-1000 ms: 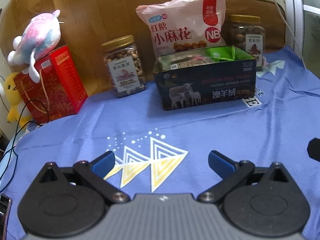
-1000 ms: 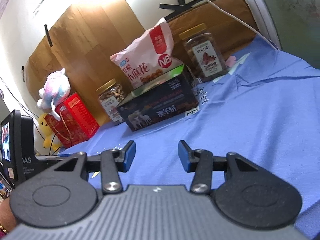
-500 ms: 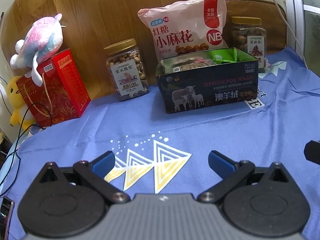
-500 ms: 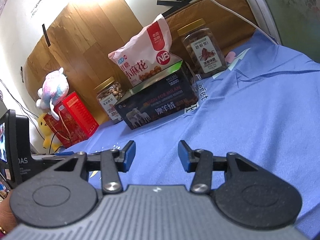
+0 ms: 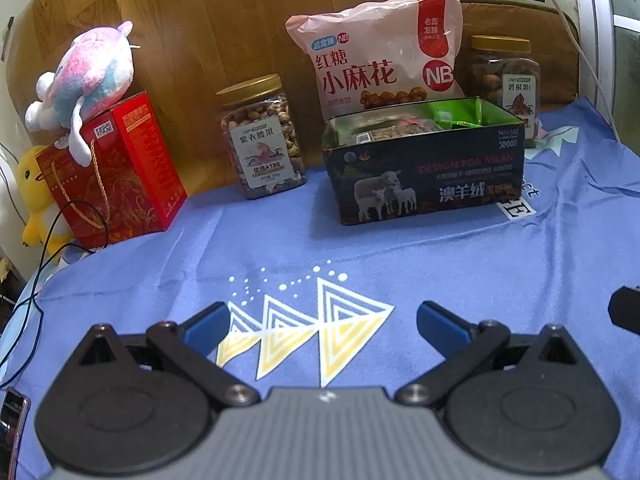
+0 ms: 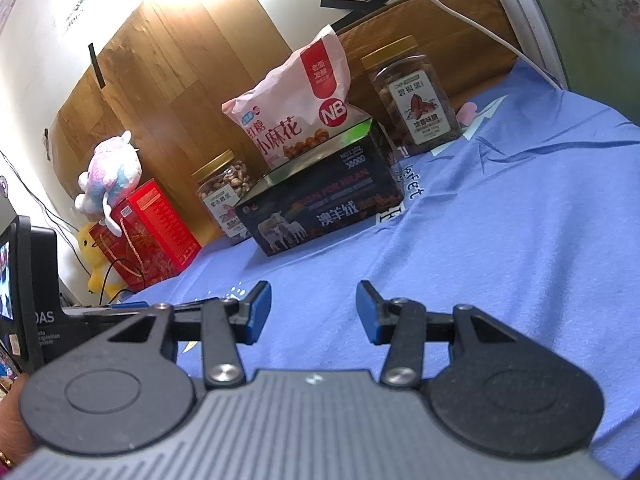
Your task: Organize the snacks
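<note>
Both claws hang over the blue cloth (image 5: 440, 264) that covers the desk, w/ nothing between their blue pads. Left claw (image 5: 322, 322) stands wide, above the white-and-yellow triangle print (image 5: 320, 332) on the cloth. Right claw (image 6: 314, 312) is spread wide too, pads well apart, over bare cloth; in its view the left unit's black body and small screen sit at the left edge. Snacks are lined up at the back, against a wood panel (image 5: 200, 40). In the middle is a dark open tin (image 5: 424, 172) w/ sheep printed on its front, and inside it are green packets and other wrapped bits, can't tell exactly what. Right behind the tin stands a pink snack bag (image 5: 380, 56), upright, its lower edge hidden by the tin. Left of the tin, a bit apart, is a clear nut jar (image 5: 262, 136) w/ gold lid. On the other side, behind the tin's right end, is a second gold-lidded jar (image 5: 506, 80) w/ darker contents. Farther left is a red gift box (image 5: 116, 172) w/ rope handle, a pink-and-blue plush toy (image 5: 88, 80) lying on top of it and a yellow duck plush (image 5: 34, 192) tucked beside it. A black cable (image 5: 36, 272) trails over the cloth's left edge.
</note>
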Tool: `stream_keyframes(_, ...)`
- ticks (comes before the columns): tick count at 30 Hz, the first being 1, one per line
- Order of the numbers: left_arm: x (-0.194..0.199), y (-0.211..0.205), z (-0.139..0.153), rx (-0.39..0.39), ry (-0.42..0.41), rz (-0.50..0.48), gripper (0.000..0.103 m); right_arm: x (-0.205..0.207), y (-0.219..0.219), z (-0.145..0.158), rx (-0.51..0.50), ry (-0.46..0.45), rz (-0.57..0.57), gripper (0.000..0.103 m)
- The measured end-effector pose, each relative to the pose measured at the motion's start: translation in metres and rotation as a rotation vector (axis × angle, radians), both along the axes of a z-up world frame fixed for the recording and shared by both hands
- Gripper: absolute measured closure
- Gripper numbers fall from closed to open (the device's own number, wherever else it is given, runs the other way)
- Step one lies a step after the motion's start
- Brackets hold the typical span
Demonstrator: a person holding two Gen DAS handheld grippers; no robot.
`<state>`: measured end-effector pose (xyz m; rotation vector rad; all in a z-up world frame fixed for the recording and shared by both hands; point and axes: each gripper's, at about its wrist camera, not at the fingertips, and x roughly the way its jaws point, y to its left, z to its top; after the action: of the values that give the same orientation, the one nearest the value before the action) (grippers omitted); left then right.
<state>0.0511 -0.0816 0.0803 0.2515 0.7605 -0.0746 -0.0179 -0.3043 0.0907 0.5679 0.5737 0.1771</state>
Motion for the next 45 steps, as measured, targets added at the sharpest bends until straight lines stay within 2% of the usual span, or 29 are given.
stream_keyframes(7,0.002,0.009,0.001,-0.042,0.023,0.019,0.0,0.005,0.001,-0.002,-0.001,0.0,0.01,0.053)
stream_keyframes(45,0.002,0.014,0.001,-0.026,0.028,0.035,0.0,0.011,0.004,-0.005,0.006,0.004,0.042,0.053)
